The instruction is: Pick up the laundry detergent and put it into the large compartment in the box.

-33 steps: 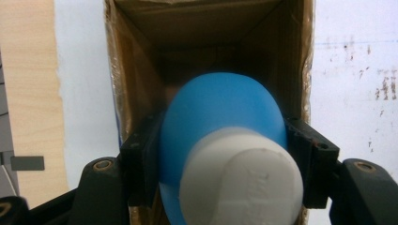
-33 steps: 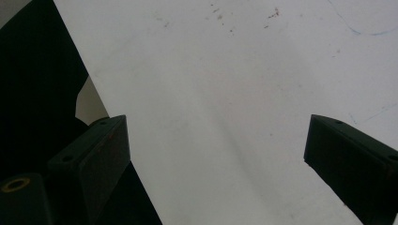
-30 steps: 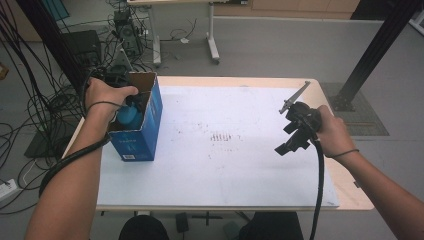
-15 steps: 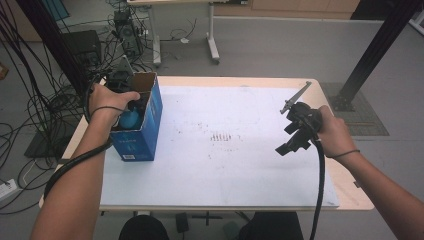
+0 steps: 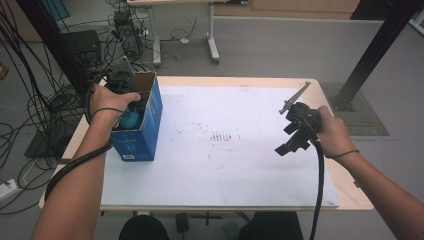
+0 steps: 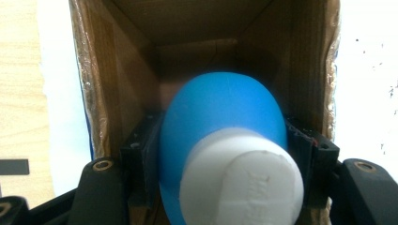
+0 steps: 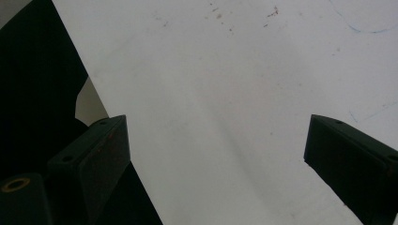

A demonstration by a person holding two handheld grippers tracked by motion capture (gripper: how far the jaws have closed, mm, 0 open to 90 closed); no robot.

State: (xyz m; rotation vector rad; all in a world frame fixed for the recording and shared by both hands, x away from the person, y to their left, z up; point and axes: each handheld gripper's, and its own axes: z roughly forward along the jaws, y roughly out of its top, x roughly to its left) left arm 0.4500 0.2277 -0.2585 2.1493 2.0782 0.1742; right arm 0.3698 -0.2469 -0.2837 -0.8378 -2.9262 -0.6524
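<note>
The left hand (image 5: 107, 100) reaches down into the open blue box (image 5: 145, 135); its left gripper (image 6: 220, 154) pinches a blue bottle (image 6: 220, 112), white cap (image 6: 241, 180) toward the camera, seemingly upright; the right gripper (image 7: 216, 154) hovers spread above the white sheet (image 7: 225, 70).

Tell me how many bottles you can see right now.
1. A blue bottle with a white cap sits between the left gripper's jaws, inside the open cardboard box at the table's left. Others could be hidden deeper in the box.

A grey floor (image 5: 280, 45) is seen across the top of the frame. Tangled black cables (image 5: 35, 100) are strewn at upper left, and a second desk's legs (image 5: 212, 42) are seen at top centre.
</note>
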